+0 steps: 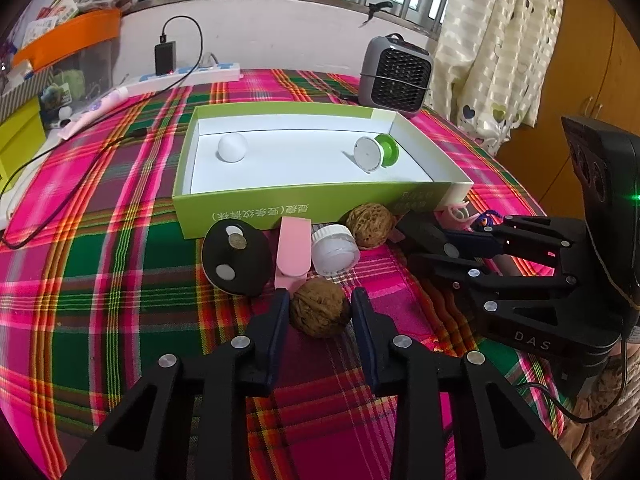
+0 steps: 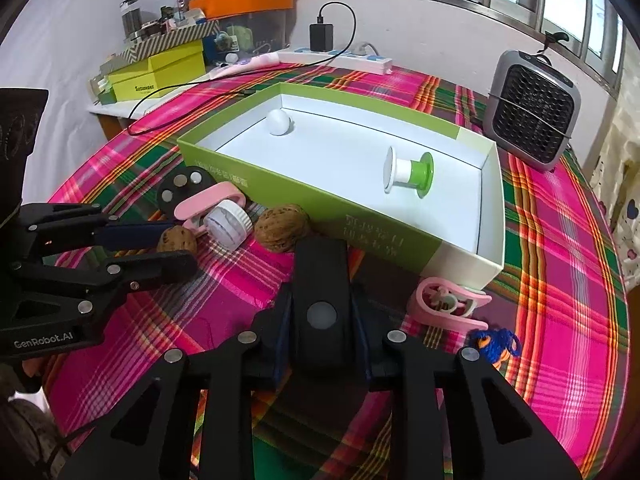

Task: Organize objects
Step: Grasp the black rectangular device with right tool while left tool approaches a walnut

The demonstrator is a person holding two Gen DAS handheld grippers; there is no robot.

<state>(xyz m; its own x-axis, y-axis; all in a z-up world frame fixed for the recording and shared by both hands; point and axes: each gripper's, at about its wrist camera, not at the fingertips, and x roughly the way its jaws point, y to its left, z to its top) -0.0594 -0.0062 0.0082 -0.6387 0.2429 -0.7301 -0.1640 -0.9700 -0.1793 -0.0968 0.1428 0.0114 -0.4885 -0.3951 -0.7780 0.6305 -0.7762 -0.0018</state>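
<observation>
Left gripper (image 1: 320, 304) clamps a walnut (image 1: 319, 312); right gripper (image 2: 320, 308) pinches a black object (image 2: 320, 280) (possibly a clip).

"DAS" stands on the right gripper (image 1: 434, 248) body, at four o'clock in the left view; "GenRobot.AI" on the left gripper (image 2: 176, 246), at eight o'clock in the right view.

Two walnuts are counted, one nearer (image 1: 319, 312) and one beside the box (image 1: 370, 225). One green box (image 1: 248, 216) is shown, holding one white ball (image 1: 232, 147) and one green-and-white spool (image 1: 376, 153). Two pink clips (image 2: 208, 204) (image 2: 448, 300), one white cap (image 1: 334, 249), one black disc (image 1: 236, 262) and one blue yarn figure (image 2: 494, 344) are also counted.
</observation>
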